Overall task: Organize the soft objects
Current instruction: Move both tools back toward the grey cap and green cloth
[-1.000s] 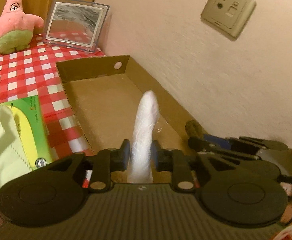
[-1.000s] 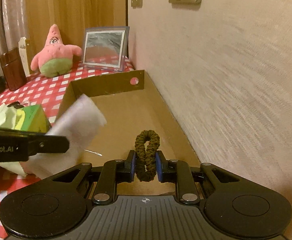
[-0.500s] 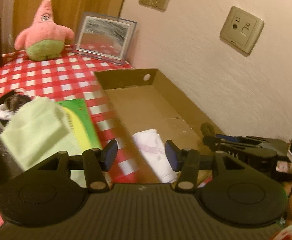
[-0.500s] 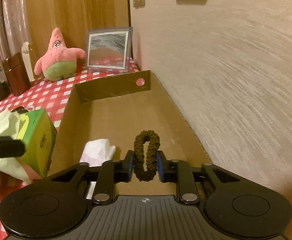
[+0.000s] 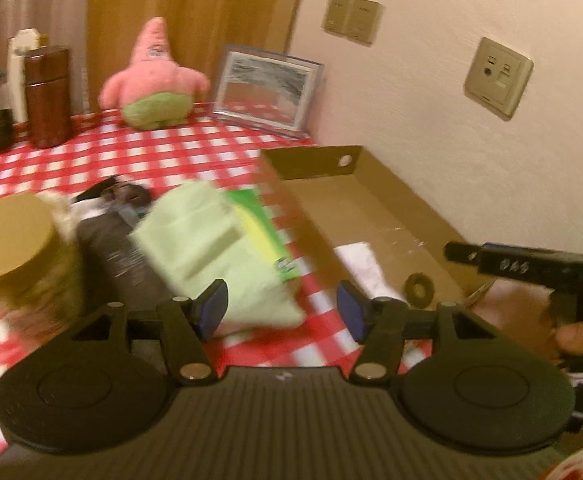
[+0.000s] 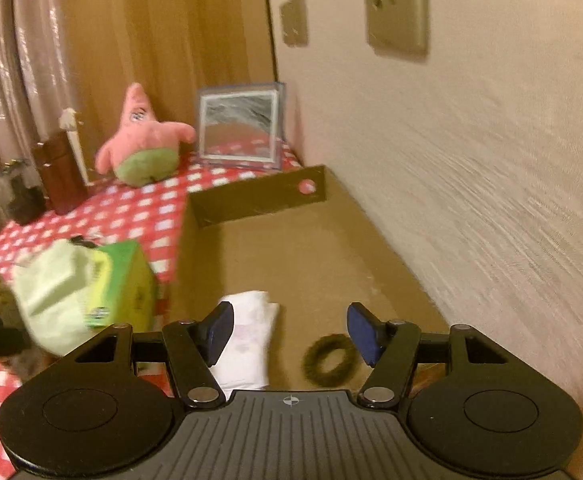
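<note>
A folded white cloth [image 6: 247,340] and a dark braided hair tie [image 6: 325,360] lie on the floor of a shallow cardboard box [image 6: 303,248] against the wall. Both show in the left wrist view too: the cloth [image 5: 361,266], the hair tie [image 5: 419,288], the box [image 5: 371,208]. My right gripper [image 6: 289,330] is open and empty just above them. My left gripper [image 5: 281,308] is open and empty over the checked tablecloth, in front of a pale green cloth [image 5: 207,252] draped on a green box [image 5: 265,232]. A pink starfish plush [image 5: 153,80] sits at the back.
A framed picture [image 5: 265,90] leans at the wall behind the cardboard box. A brown canister [image 5: 47,96] stands at the back left. A jar with a tan lid [image 5: 15,232] and a dark pouch [image 5: 119,248] lie left of the green cloth. The right gripper [image 5: 531,268] shows at the right.
My left gripper let go of the white cloth into the box and swung left toward the green cloth. My right gripper opened and dropped the hair tie into the box.
</note>
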Available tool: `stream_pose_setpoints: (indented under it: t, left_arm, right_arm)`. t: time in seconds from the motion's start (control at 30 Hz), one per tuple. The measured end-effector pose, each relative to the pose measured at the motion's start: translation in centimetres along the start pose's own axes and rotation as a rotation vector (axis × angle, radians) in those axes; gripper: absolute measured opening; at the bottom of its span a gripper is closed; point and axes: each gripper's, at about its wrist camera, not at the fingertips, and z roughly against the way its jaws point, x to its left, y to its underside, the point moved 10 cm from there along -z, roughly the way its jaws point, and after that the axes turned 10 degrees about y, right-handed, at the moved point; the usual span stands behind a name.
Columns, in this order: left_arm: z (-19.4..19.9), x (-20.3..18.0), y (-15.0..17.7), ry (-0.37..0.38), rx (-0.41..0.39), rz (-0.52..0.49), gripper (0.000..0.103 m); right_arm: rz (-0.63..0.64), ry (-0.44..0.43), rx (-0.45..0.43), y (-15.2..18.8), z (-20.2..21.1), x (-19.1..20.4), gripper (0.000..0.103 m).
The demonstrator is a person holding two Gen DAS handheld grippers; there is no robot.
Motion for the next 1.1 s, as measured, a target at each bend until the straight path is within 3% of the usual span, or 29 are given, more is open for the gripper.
stream_pose_setpoints:
  t: [0.27, 0.6, 0.83, 1.1]
  left_arm:
    - [6.1, 4.1, 3.1, -0.113, -0.011, 0.045, 0.066]
    - [10.3, 7.1, 5.1, -0.174, -0.019, 0.058, 0.07]
    - [10.5, 7.5, 6.3, -0.165, 0.012, 0.037, 0.075]
    - [7.4, 8.4, 7.0, -0.122, 0.06, -0.018, 0.076]
  right_arm:
    - [0.043, -0.083, -0.023, 0.9, 4.9, 6.2, 0.063]
    - [0.134, -0.148, -0.003, 3.4, 7.1, 12.5, 0.063]
    - [0.191, -0.164, -0.008, 4.3, 7.4, 14.9, 0.064]
    - [0.257, -0.176, -0.001, 4.3, 5.4, 16.2, 0.064]
